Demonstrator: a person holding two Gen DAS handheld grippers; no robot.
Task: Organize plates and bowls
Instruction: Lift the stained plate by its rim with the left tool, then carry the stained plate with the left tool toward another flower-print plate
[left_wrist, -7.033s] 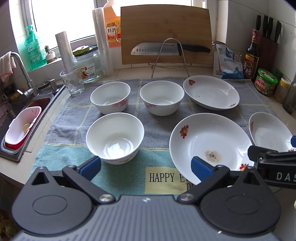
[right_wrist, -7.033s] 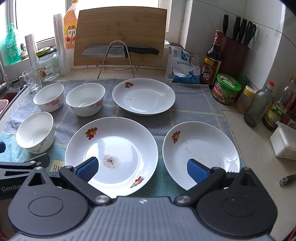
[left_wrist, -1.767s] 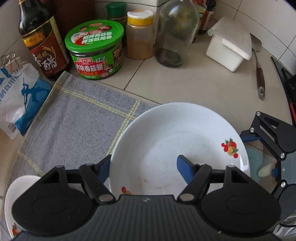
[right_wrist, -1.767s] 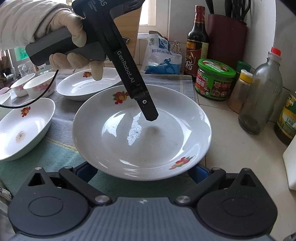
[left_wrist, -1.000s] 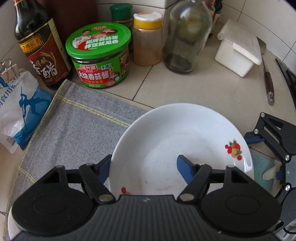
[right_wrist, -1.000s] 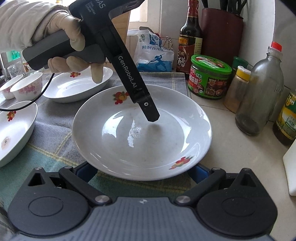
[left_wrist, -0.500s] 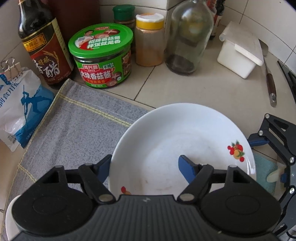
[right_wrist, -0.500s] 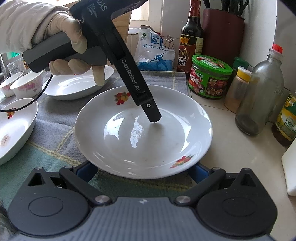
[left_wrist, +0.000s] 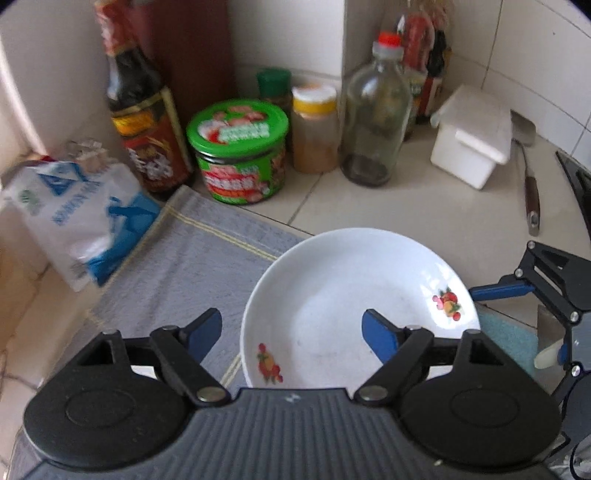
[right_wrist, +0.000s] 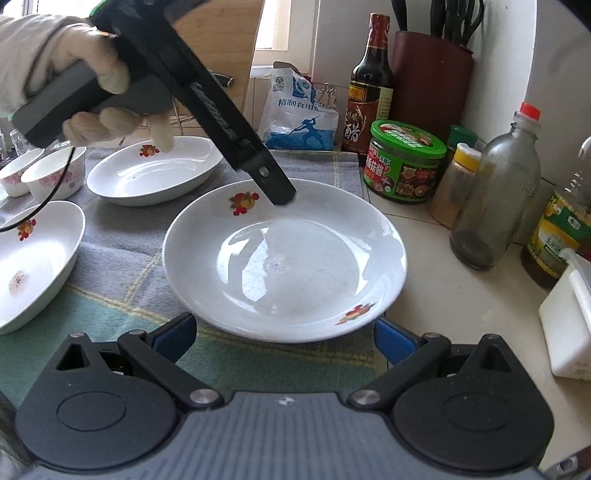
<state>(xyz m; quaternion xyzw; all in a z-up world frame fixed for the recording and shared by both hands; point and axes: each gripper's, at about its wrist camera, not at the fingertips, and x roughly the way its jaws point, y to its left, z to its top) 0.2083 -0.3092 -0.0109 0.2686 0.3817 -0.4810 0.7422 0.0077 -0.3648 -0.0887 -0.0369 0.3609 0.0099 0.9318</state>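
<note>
A white plate (right_wrist: 284, 258) sits on the towel (right_wrist: 110, 266) near jars. The left gripper (left_wrist: 291, 328), just opening, straddles its rim untouching. The right gripper (right_wrist: 284, 339) gapes wide, empty, at its near edge.

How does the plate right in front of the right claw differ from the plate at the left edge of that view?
Near plate shows no brown stain at its centre; left plate has one. Near plate shows whole; left plate is cut by the frame. Both are white, with fruit print on the rim, on the cloth.
</note>
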